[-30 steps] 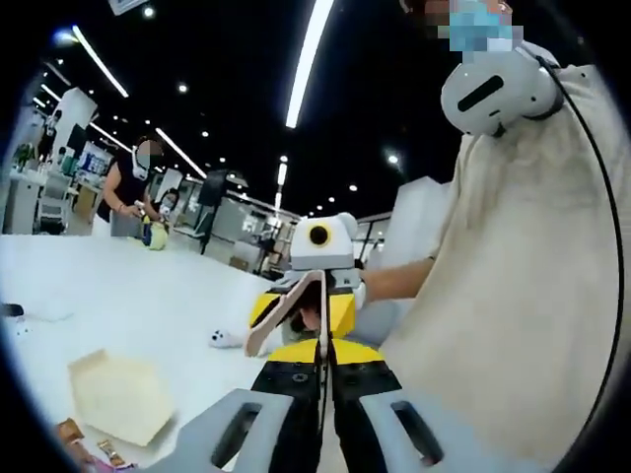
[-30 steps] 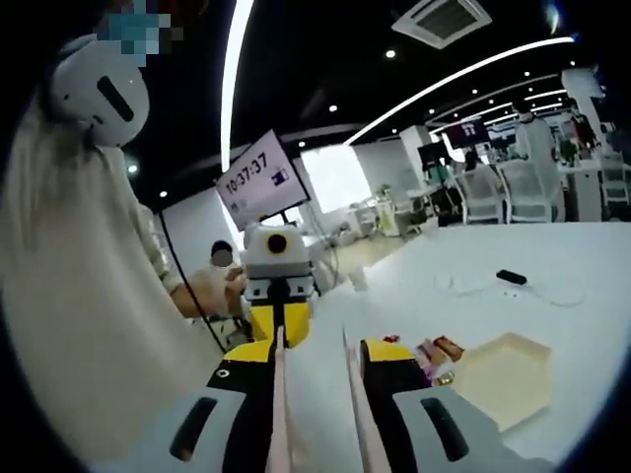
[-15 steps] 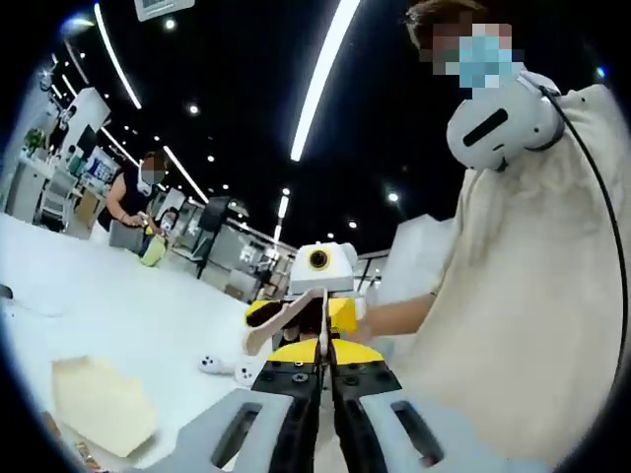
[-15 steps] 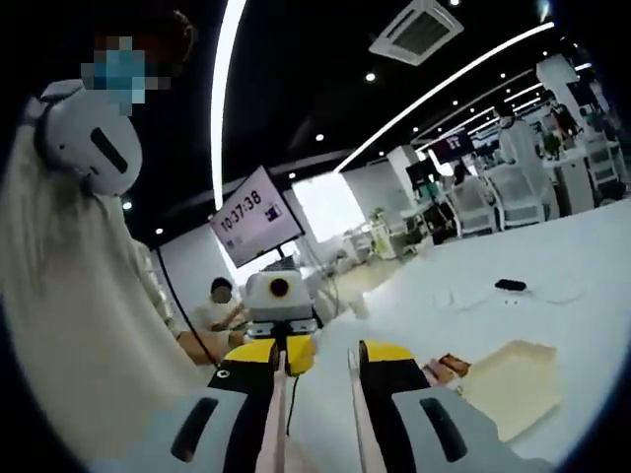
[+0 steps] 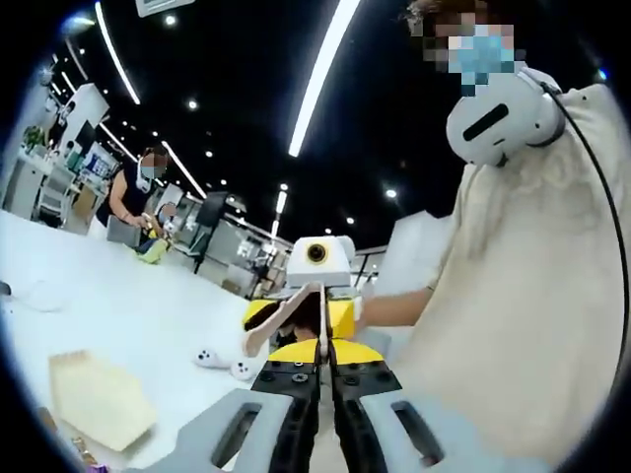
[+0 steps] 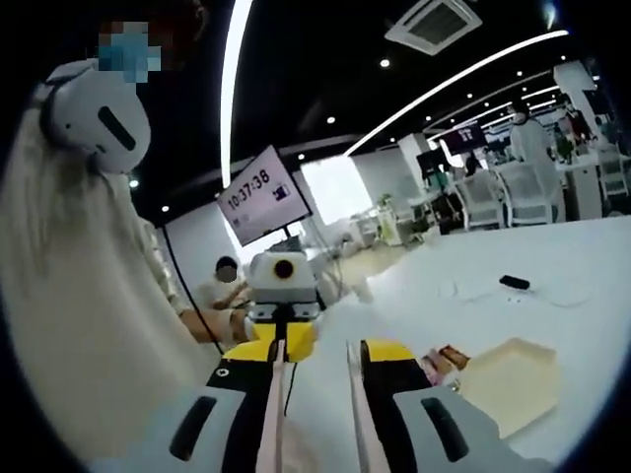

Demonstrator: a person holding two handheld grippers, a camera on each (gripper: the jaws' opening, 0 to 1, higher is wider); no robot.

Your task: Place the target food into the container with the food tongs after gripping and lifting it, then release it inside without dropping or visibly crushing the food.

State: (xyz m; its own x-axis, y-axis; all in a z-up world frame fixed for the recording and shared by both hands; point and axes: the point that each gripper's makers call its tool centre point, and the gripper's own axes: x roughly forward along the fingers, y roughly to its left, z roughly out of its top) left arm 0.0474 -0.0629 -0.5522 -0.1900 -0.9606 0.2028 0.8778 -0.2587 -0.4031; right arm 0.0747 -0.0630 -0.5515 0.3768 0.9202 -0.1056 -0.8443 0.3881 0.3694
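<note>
The food tongs point(image 5: 286, 317), pale pink, point toward me in the left gripper view; one arm curves out to the left, the other runs edge-on into my left gripper point(image 5: 320, 347), which is shut on its tip. My right gripper point(image 6: 320, 347) holds the tongs point(image 6: 275, 394), one arm lying along each jaw. The two grippers face each other above the table, close to the person's chest. The beige container point(image 6: 508, 379) sits low on the right, with small brown food pieces point(image 6: 444, 359) beside it. In the left gripper view, the container point(image 5: 94, 399) lies at the lower left.
The white table point(image 5: 128, 325) stretches to the left. A white game controller point(image 5: 222, 363) lies on it. A black device point(image 6: 513, 282) with a cable rests farther back. The person point(image 5: 513, 296) in beige stands close on one side. Other people work at far desks.
Both views have tilted a little with the hands. The grippers stay facing each other with the tongs between them; nothing on the table has moved.
</note>
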